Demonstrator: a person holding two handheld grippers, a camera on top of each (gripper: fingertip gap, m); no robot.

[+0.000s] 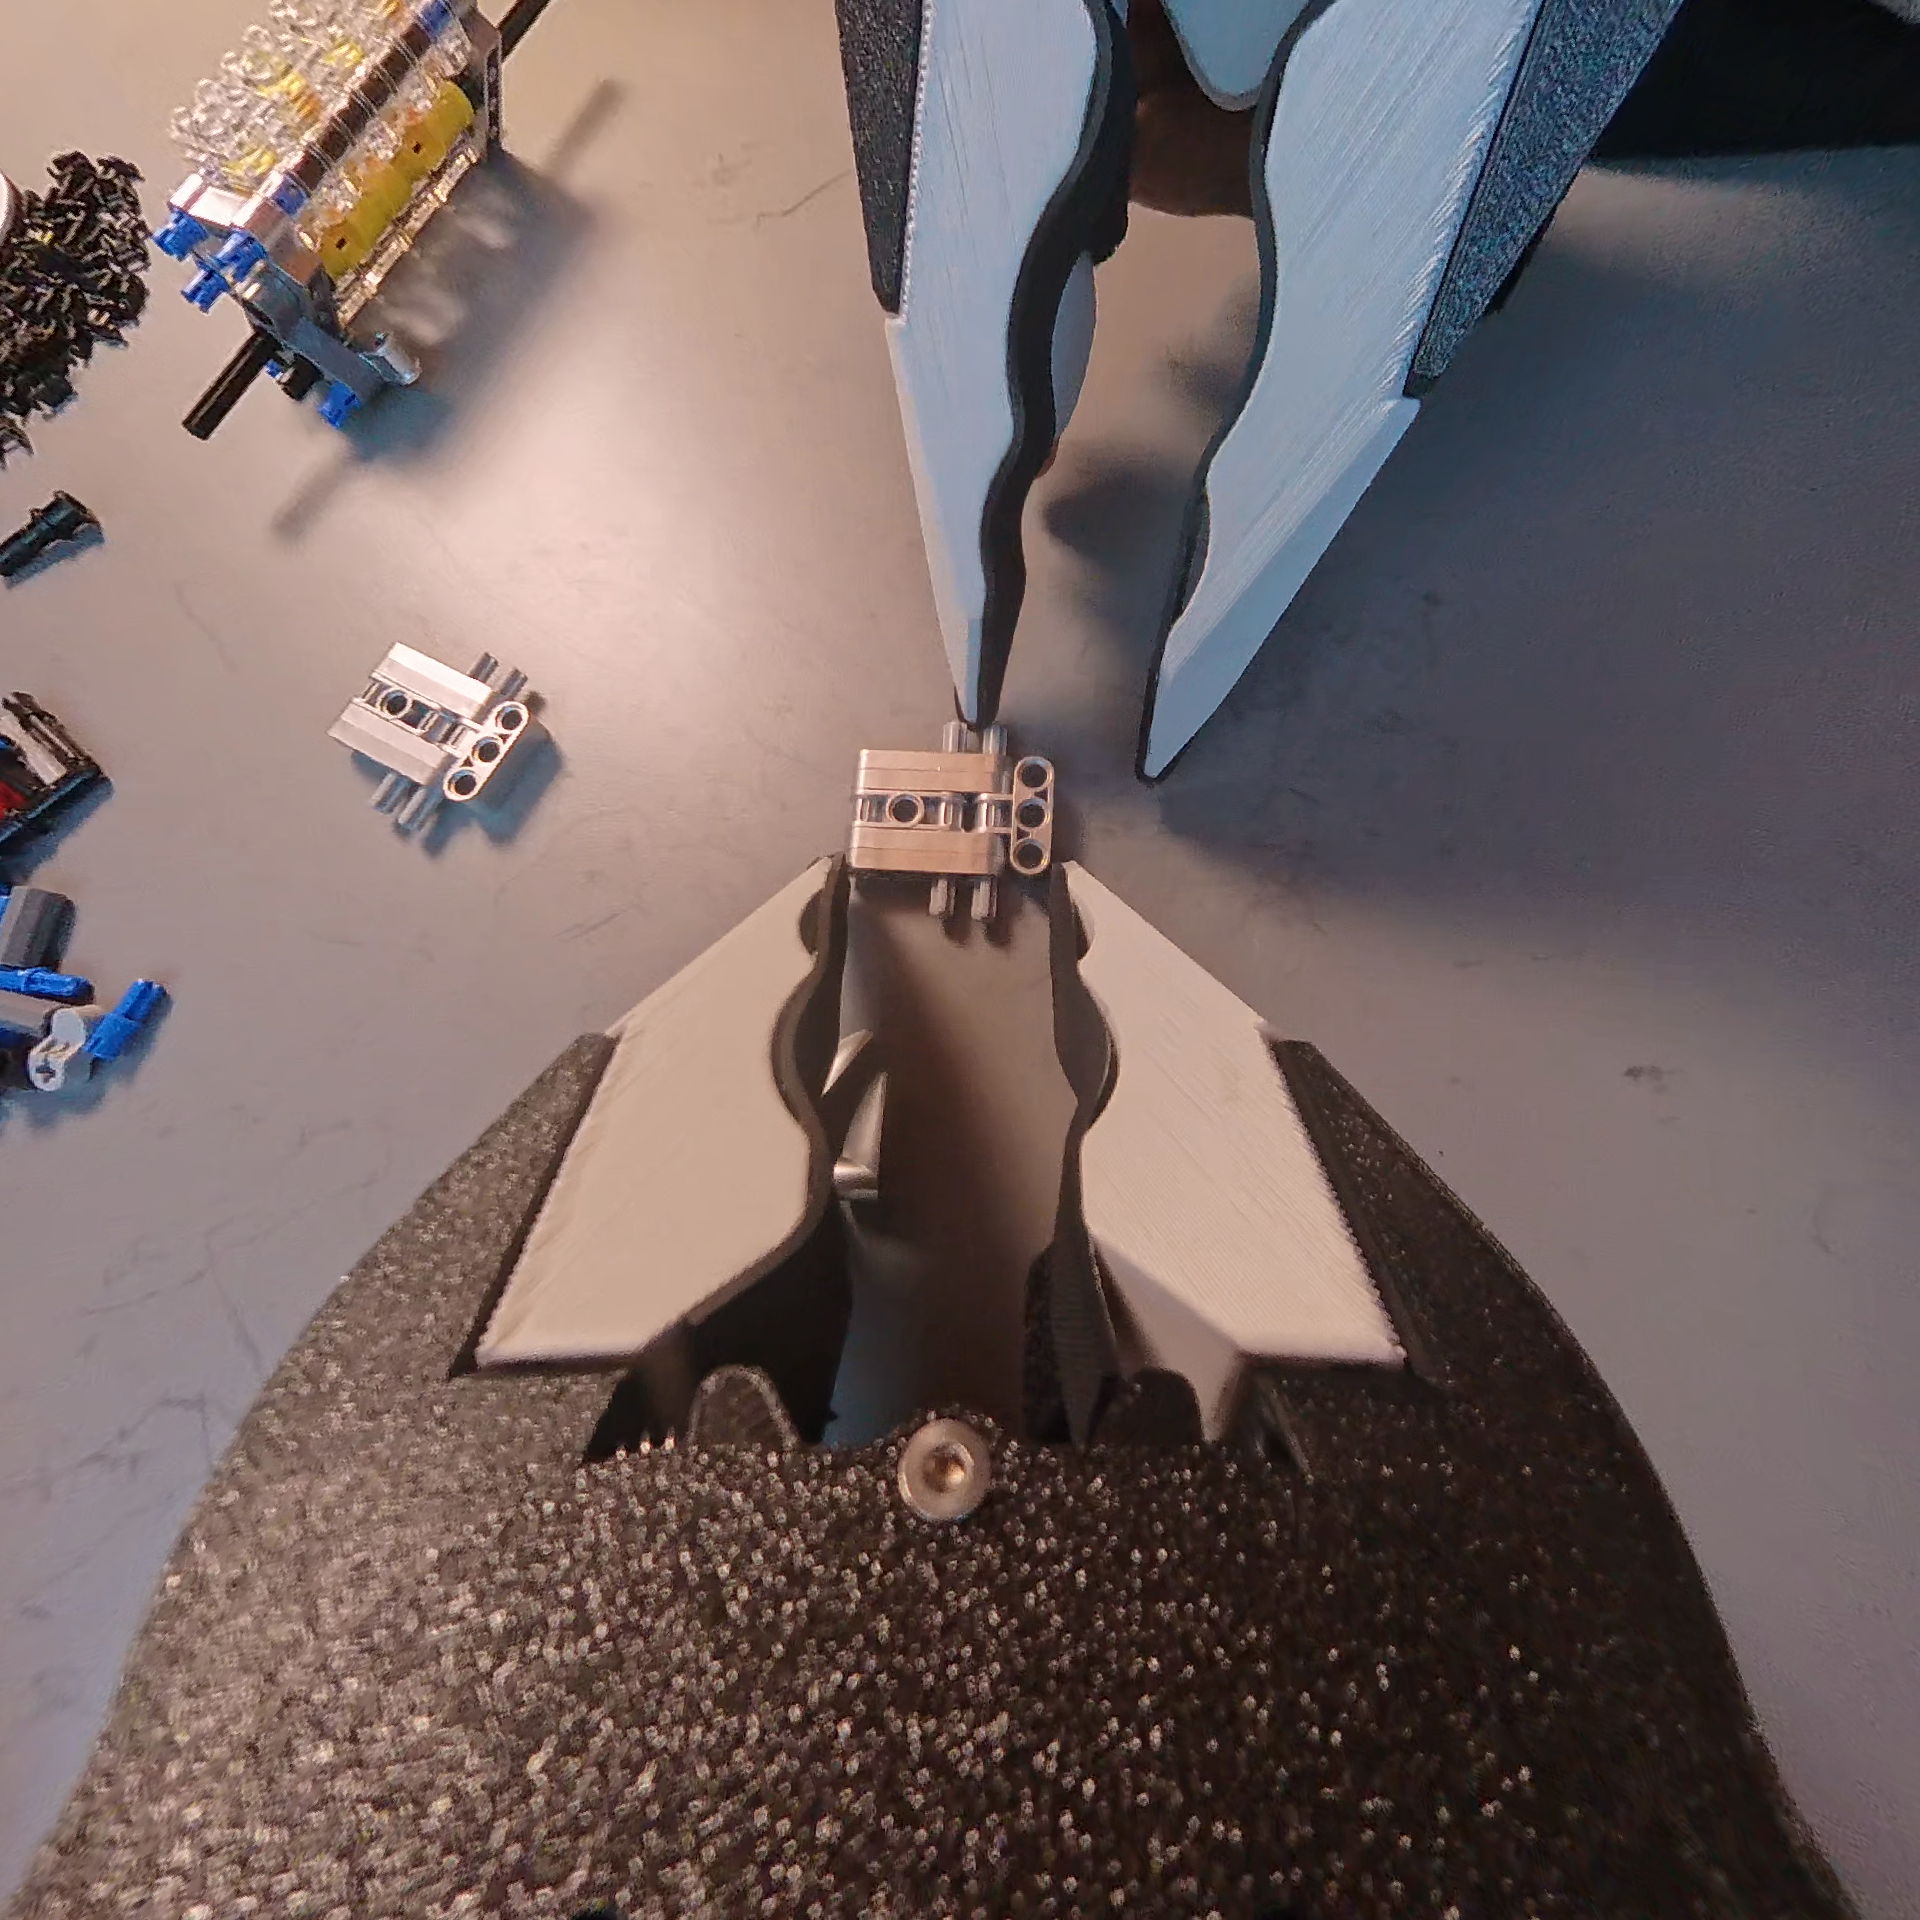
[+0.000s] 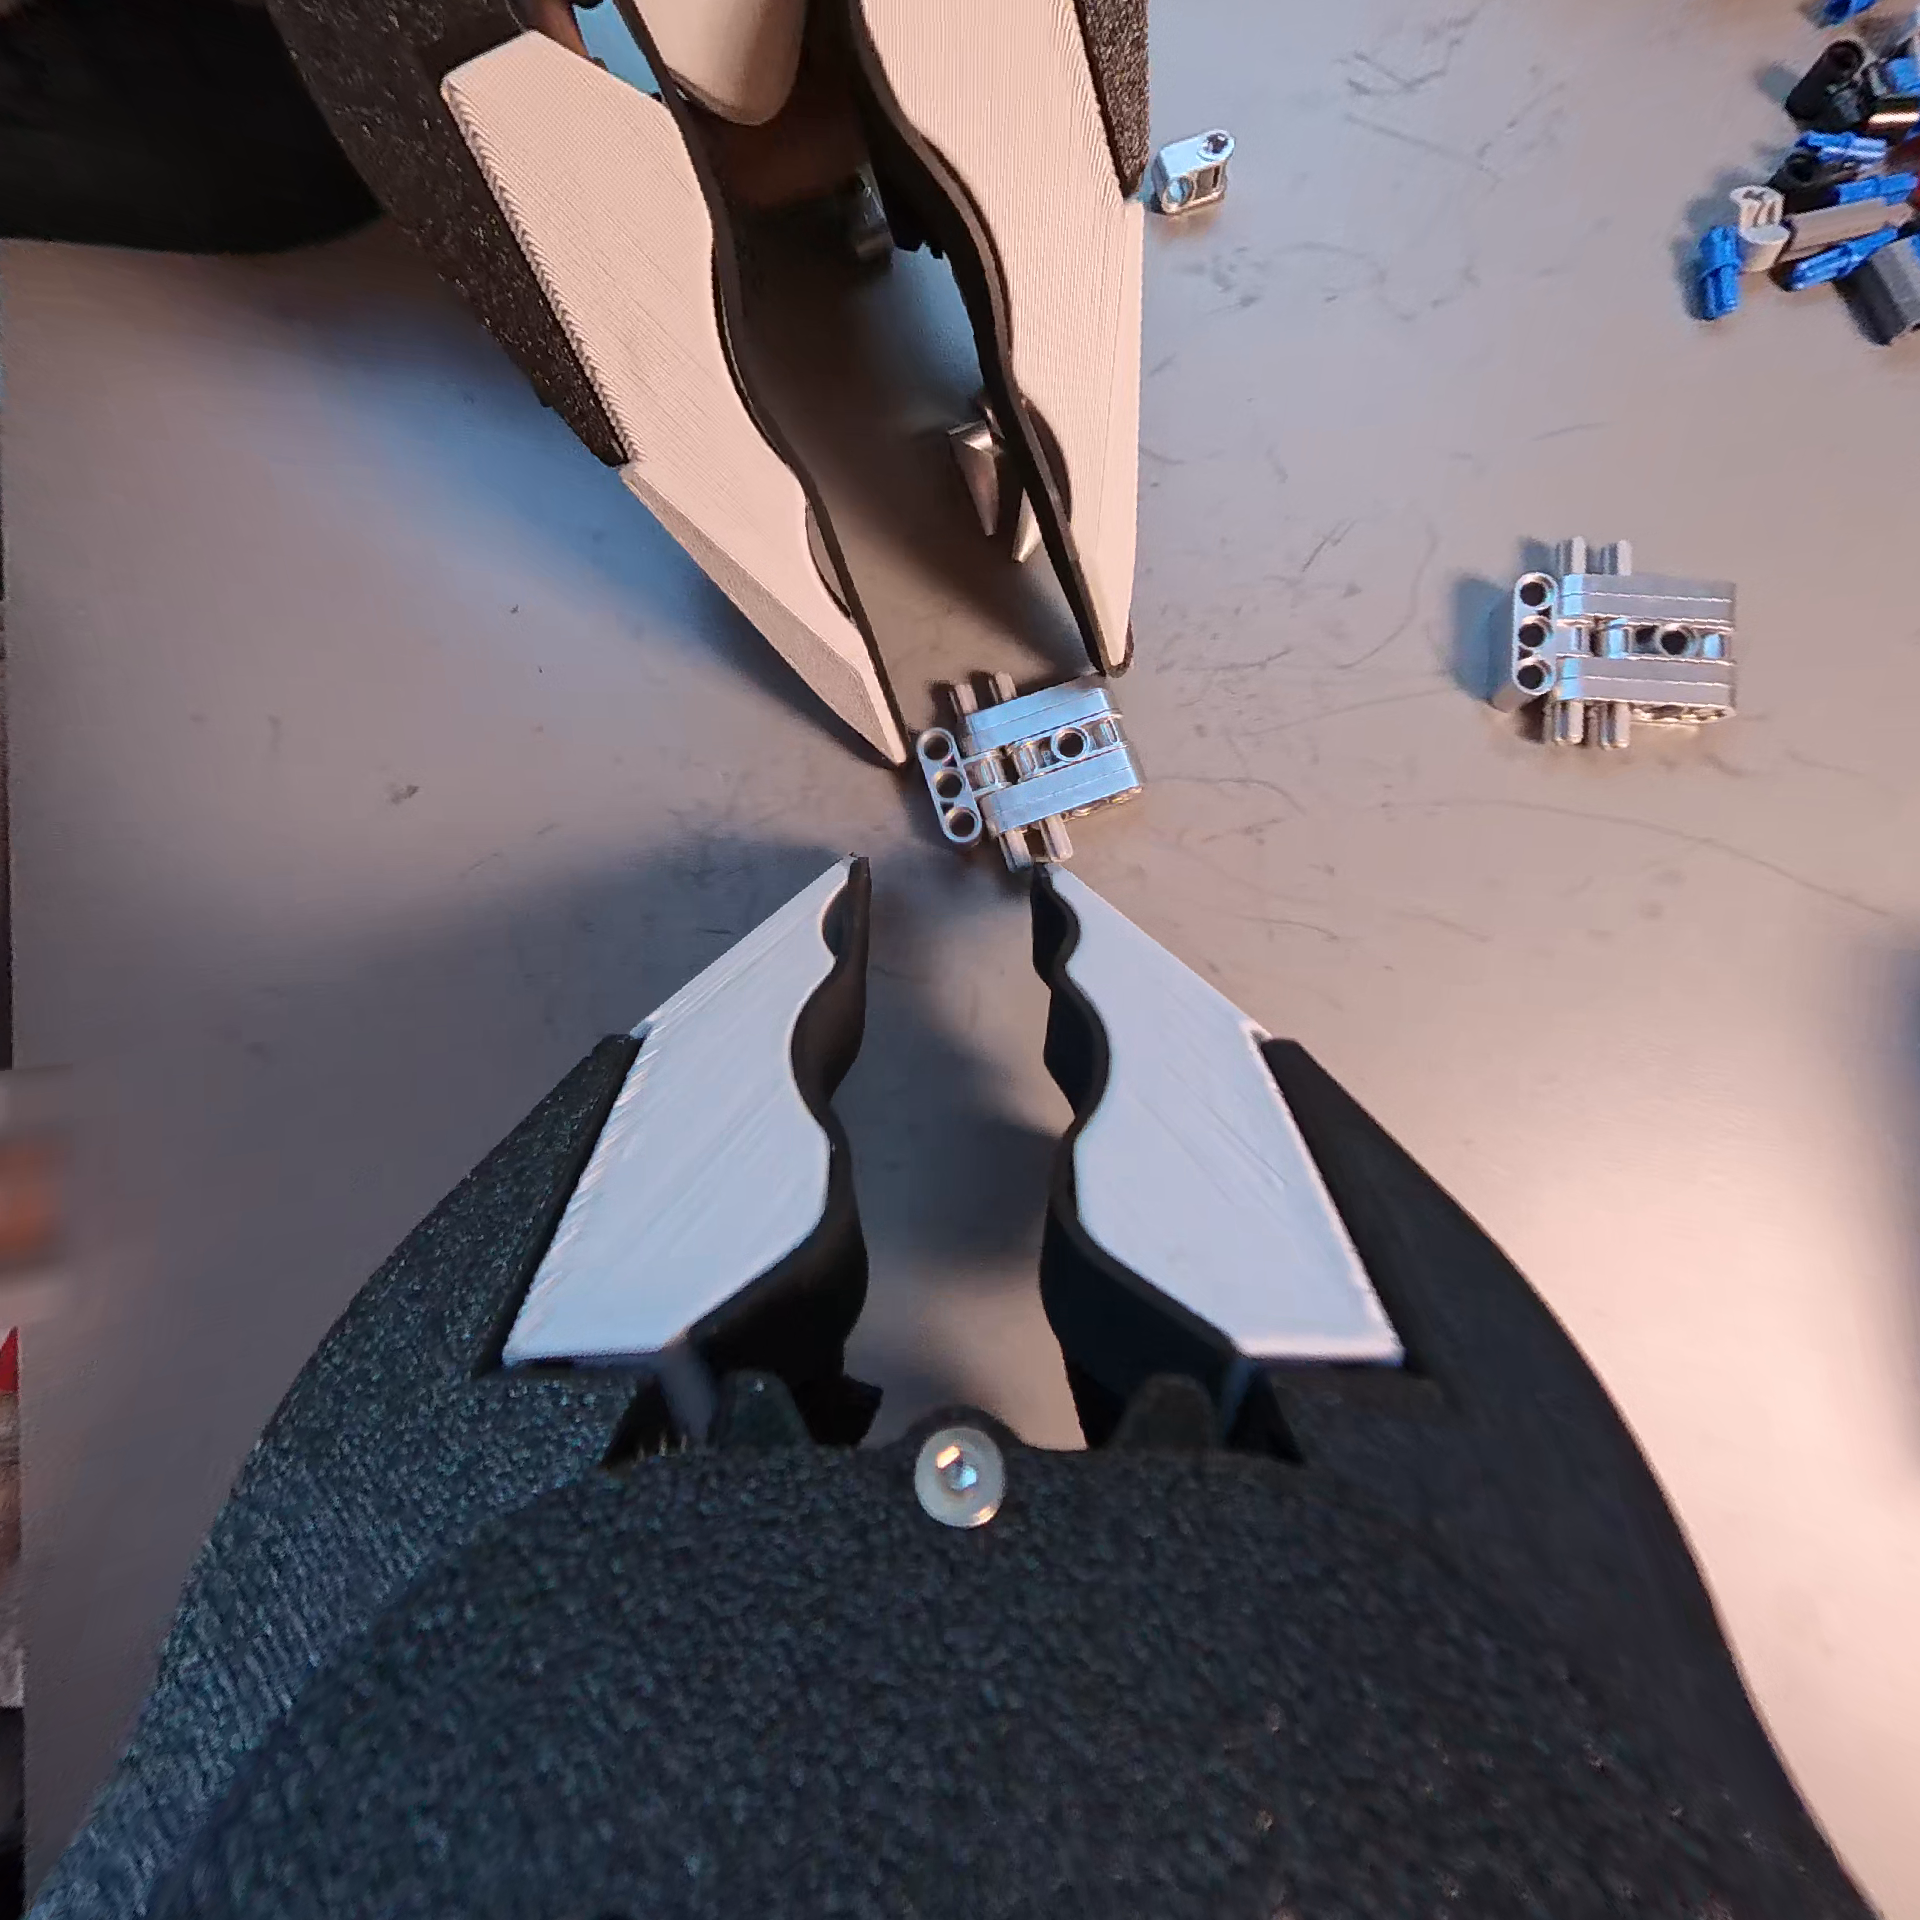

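Where the two claws meet, a small grey block assembly [image 1: 954, 812] lies flat on the desk [image 1: 1455, 1039], with short pins projecting from its near and far edges and a three-hole strip on one side.

Left claw [image 1: 951, 868]: spread moderately wide, holding nothing. Its tips sit at either side of the assembly's near edge; whether they touch it cannot be told.

Right claw [image 2: 951, 873]: spread to a similar width, empty. One fingertip [image 2: 1044, 883] sits at the pins on the assembly's far edge, apparently touching; the other stands clear over bare desk.

Surroundings, left wrist view: a second, matching grey assembly [image 1: 442, 732] at 9 o'clock, well apart; a larger model with clear and yellow parts [image 1: 332, 197] at 10 o'clock; loose blue and black pieces [image 1: 73, 1018] along the left edge.

Hazards (judgement):
- The assembly is light and loose, so a one-sided push on the pins could spin or slide it out from between the left tips.
- Closing on the thin pins instead of the body could tip the part or pop a pin out.
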